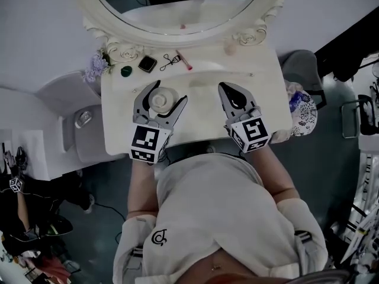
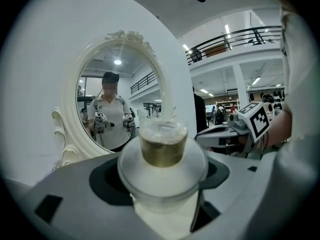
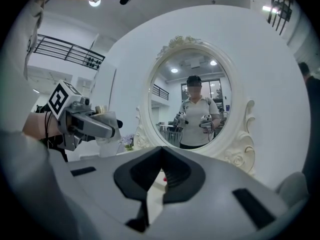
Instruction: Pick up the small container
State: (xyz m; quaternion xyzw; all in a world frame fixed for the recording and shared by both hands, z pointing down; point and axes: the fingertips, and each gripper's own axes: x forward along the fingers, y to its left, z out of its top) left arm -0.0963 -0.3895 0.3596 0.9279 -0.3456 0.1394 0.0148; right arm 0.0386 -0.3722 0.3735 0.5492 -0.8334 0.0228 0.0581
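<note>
The small container (image 1: 159, 102), a frosted white jar with a gold-banded cap, sits between the jaws of my left gripper (image 1: 169, 94) over the cream dressing table (image 1: 260, 81). In the left gripper view the small container (image 2: 162, 159) fills the gap of the left gripper (image 2: 162, 178), and both jaws press against its sides. The right gripper view shows the left gripper (image 3: 90, 124) from the side with the container (image 3: 107, 139) in it. My right gripper (image 1: 235, 97) hovers beside it to the right, with its jaws together and nothing in them. The right gripper (image 3: 161, 156) looks toward the mirror.
An oval mirror (image 1: 177, 5) in an ornate white frame stands at the table's back. Near it lie a black compact (image 1: 147, 63), an eyelash curler (image 1: 170, 59), a pink tube (image 1: 183, 60), a green item (image 1: 126, 71) and purple flowers (image 1: 95, 67). A patterned bag (image 1: 303, 108) hangs at the right.
</note>
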